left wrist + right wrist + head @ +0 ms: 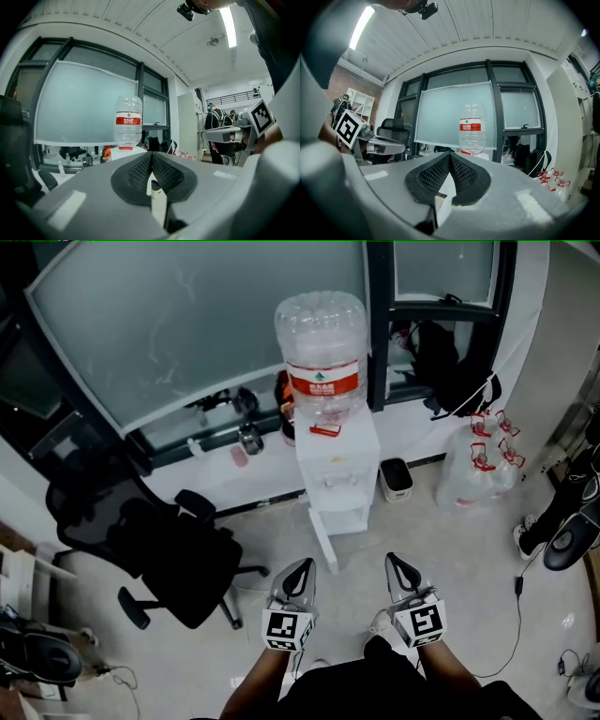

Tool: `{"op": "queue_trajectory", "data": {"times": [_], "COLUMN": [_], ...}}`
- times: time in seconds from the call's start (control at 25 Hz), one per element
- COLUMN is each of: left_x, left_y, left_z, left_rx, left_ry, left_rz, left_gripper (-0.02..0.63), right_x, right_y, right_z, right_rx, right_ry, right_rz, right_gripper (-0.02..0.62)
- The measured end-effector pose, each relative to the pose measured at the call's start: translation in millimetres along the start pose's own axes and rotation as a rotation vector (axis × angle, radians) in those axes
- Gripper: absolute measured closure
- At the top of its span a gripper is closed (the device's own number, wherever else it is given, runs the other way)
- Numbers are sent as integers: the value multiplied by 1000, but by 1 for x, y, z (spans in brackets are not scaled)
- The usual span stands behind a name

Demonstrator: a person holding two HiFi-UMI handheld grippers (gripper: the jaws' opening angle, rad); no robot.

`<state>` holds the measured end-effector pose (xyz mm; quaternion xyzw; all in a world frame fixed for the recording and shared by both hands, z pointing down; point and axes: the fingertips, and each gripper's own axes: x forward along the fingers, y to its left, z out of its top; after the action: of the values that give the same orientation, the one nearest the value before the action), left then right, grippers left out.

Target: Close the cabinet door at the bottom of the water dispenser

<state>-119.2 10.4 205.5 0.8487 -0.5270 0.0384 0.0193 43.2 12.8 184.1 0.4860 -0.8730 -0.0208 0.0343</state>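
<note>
The white water dispenser (339, 460) stands against the window wall with a clear bottle (322, 348) on top. Its bottom cabinet door (323, 542) is swung open toward me on the left side, and the cabinet opening (347, 519) shows beside it. My left gripper (304, 565) is shut and empty, just in front of the door's outer edge. My right gripper (394, 560) is shut and empty, in front of the dispenser and to its right. The bottle (128, 119) rises above the shut left gripper (151, 157). The bottle (472, 127) also shows above the shut right gripper (450, 154).
A black office chair (164, 554) stands to the left of the dispenser. A small bin (396, 479) and bagged water bottles (473, 470) sit to its right. A black cable (516, 615) runs across the floor at right. A black bag (450, 367) rests on the sill.
</note>
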Motion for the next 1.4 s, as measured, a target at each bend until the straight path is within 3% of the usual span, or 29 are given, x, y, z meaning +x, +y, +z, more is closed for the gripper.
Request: {"op": "queue_trajectory", "data": {"times": [0.24, 0.44, 0.6, 0.76, 1.4], "left_x": [43, 68, 89, 104, 127], "left_y": [-1, -3, -1, 8, 39], "left_z": [-6, -21, -21, -18, -61], "left_rx": [2, -15, -18, -74, -113], "left_ry": [20, 85, 80, 69, 87], "left_rz": [41, 87, 138, 214, 136], "left_gripper": [589, 589, 589, 589, 589], "right_x": [24, 39, 58, 71, 115], "right_y": [-31, -59, -77, -86, -79], "right_z": [-9, -20, -15, -14, -61], "right_rx": [16, 20, -4, -15, -24], "right_ry": [20, 14, 1, 6, 112], "right_rz": [49, 74, 137, 191, 188], "right_gripper": [592, 592, 592, 592, 592]}}
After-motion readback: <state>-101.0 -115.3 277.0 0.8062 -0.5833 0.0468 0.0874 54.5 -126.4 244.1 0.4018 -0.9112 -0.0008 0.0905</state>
